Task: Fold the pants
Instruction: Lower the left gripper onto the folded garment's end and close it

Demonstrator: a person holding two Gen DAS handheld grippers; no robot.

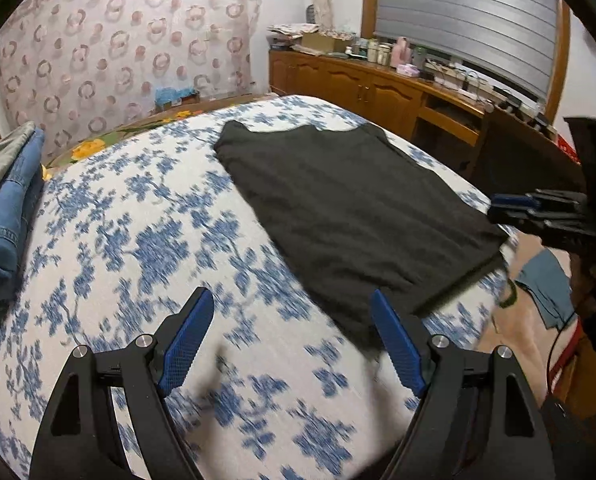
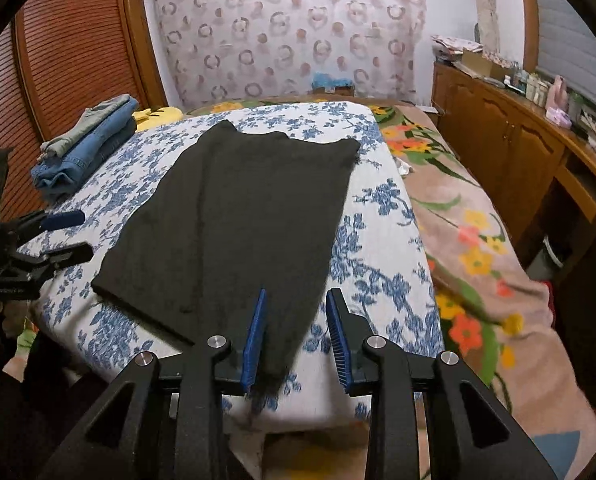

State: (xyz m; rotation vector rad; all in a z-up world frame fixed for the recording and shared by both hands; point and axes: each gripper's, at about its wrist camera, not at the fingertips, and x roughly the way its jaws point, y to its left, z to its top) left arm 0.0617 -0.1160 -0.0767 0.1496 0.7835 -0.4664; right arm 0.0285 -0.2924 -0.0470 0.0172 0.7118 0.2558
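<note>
The left tongs stand wide apart over the bed, nothing between them; the quilt's blue flower print is smeared by blur there. The right tongs are partly apart just above the near corner of the pants, pads clear of the cloth. The pants, dark matte fabric folded into a long flat panel, lie along the quilt. Farther off, folded jeans sit stacked at the bed's edge, then a ring-patterned curtain.
</note>
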